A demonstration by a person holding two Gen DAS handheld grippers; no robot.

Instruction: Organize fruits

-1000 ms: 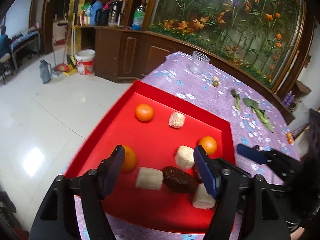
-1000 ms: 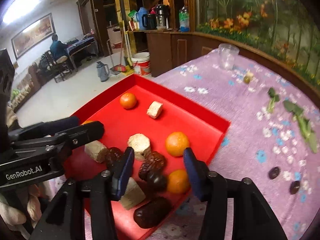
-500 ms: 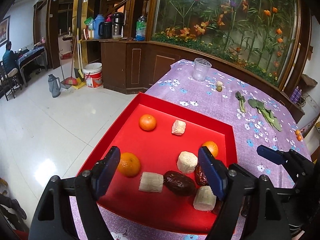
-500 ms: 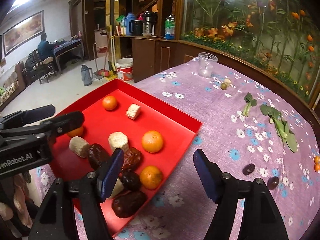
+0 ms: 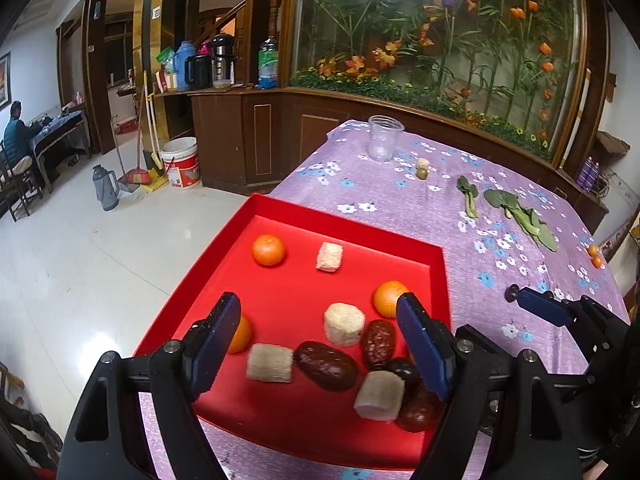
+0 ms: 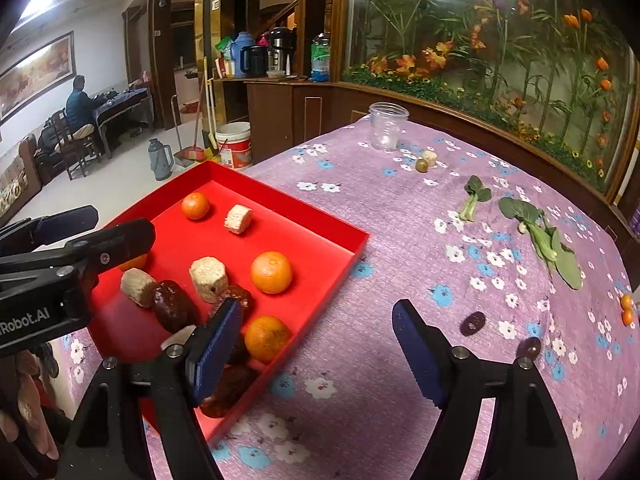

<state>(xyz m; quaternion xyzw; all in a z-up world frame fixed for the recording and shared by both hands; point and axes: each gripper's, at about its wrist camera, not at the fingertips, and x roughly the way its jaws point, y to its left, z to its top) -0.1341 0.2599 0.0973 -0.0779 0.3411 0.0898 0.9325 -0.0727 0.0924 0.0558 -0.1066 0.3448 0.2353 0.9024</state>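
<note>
Left wrist view: the left gripper (image 5: 320, 344) hovers with jaws spread and nothing clamped above the near end of the red tray (image 5: 344, 222), which sits at the counter's (image 6: 400, 240) left edge. Dates (image 5: 326, 365), pale chunks (image 5: 344, 323) and oranges (image 5: 268, 249) lie in the tray. The right gripper (image 6: 316, 354), its jaws just opened wider and empty, hangs over the tray's right rim; two dates (image 6: 472, 323) lie on the cloth beyond its right finger.
</note>
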